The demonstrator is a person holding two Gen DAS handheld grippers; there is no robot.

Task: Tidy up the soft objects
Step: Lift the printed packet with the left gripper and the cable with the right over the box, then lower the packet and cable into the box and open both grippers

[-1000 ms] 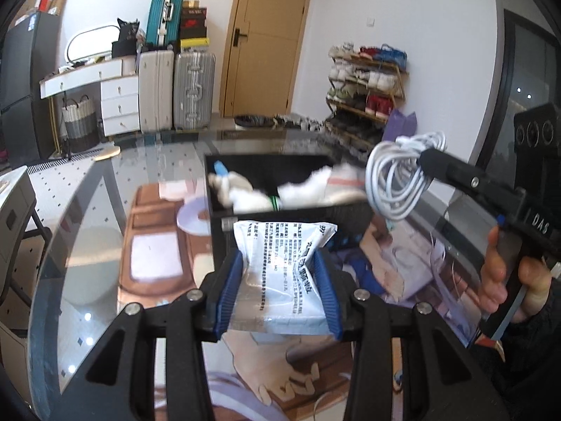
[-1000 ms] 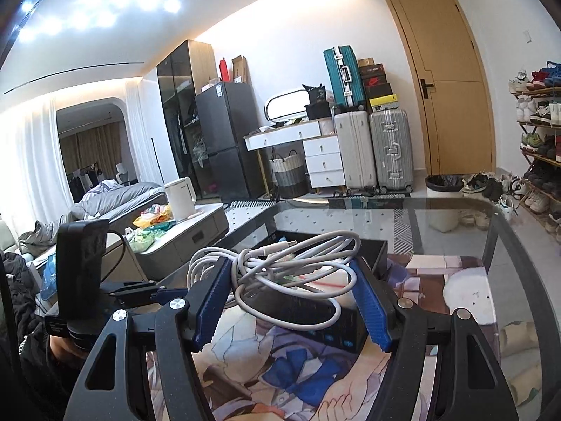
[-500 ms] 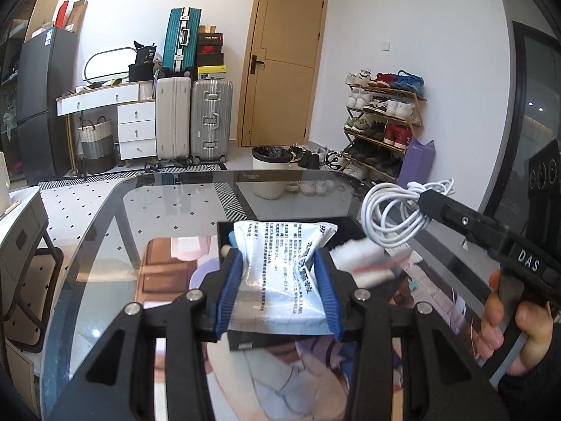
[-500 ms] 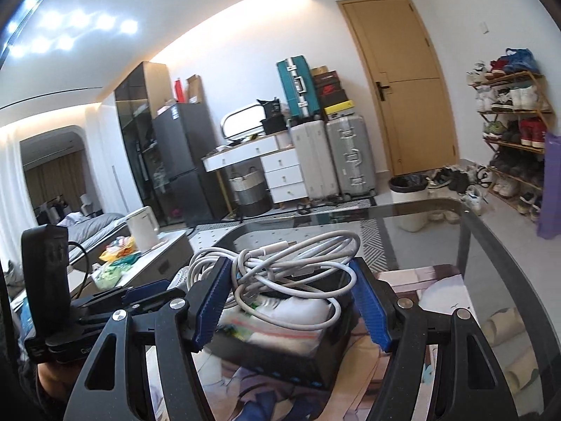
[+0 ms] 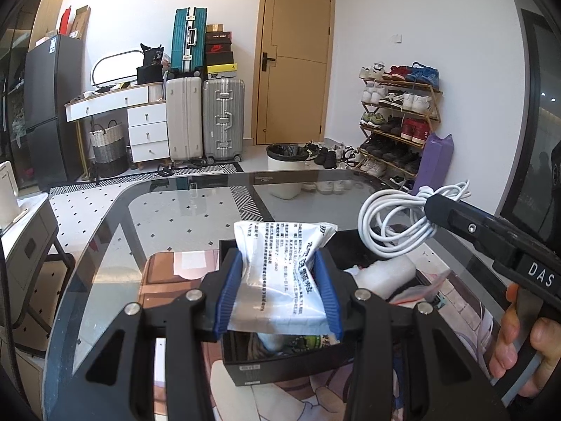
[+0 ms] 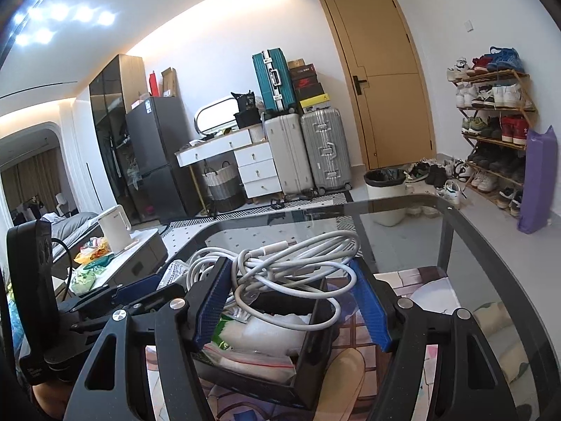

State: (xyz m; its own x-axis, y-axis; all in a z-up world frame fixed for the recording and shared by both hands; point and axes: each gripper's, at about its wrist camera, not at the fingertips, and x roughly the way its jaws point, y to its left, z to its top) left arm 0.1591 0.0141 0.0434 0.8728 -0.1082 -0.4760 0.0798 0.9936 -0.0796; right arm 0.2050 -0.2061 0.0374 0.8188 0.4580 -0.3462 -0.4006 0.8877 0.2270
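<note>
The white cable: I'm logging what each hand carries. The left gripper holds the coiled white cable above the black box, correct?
Not the left. The right gripper holds the white cable above the black box, as the right wrist view shows.

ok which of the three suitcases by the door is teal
The teal suitcase, standing upright on top of the white suitcase; the silver suitcase beside them is on the floor.

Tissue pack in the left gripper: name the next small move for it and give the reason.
Probably lower the left gripper a little and release. The tissue pack is pinched between its pads right over the open black box, which already holds soft packets. The right gripper hangs over the same box with the white cable, so drop straight down to stay clear.
</note>
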